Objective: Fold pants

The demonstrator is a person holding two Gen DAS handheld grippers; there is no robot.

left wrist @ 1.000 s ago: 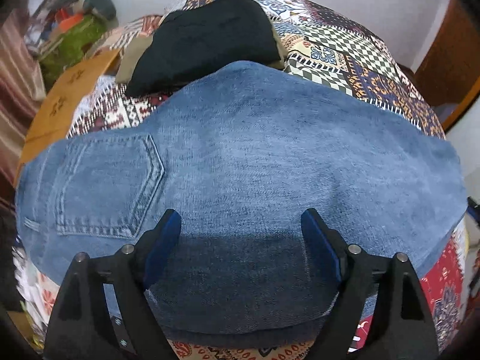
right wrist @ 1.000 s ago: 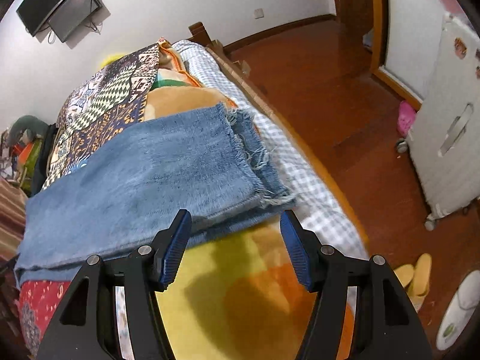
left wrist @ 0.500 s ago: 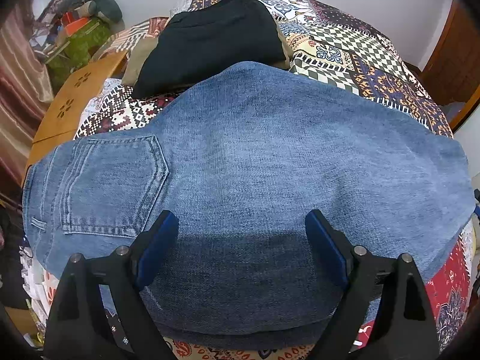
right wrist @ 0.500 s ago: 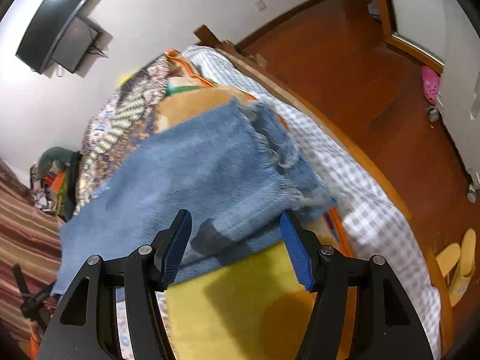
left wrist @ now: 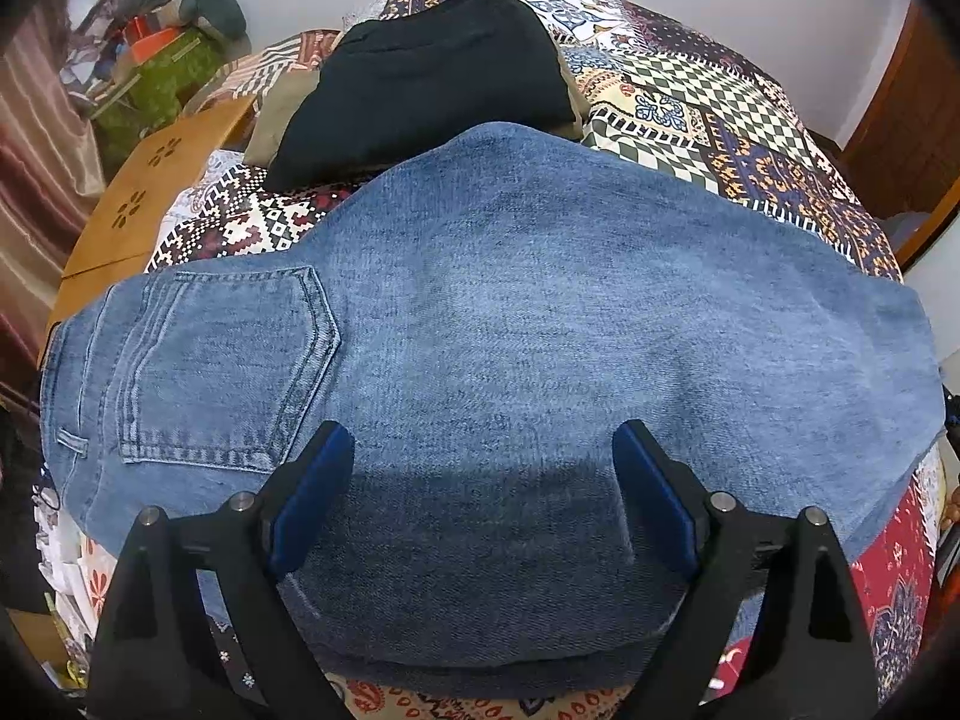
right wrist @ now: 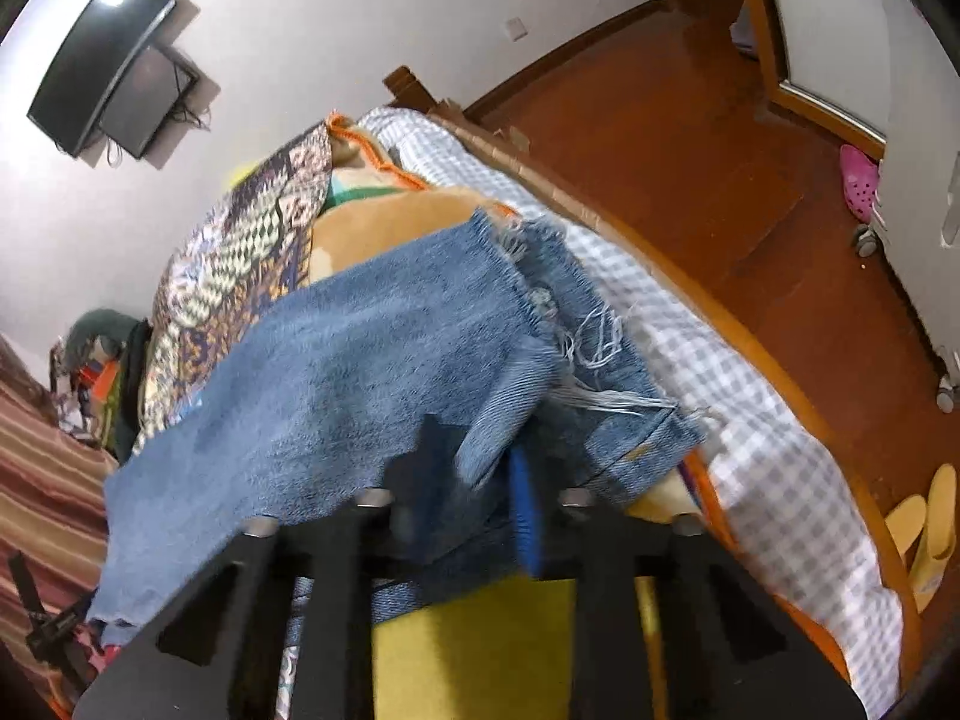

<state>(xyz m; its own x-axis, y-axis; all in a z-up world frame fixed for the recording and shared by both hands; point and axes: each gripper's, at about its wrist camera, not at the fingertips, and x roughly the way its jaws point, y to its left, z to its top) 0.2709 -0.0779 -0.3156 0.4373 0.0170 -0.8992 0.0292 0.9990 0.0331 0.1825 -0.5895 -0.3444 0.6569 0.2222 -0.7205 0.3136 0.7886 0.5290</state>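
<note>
Blue jeans lie flat across the bed, back pocket at the left. My left gripper hovers open over their near part, nothing between its blue pads. In the right wrist view the jeans' leg end with its frayed hem lies near the bed's edge. The jaws of my right gripper are closing, with a raised fold of denim pinched between them near the hem.
A folded black garment sits beyond the jeans on the patterned quilt. A yellow blanket lies under the right gripper. The wooden bed rail, floor and yellow slippers are at the right.
The right gripper went from open in front of the leg end to closed on a fold of denim, lifting it slightly. The left gripper stayed in place, open.
</note>
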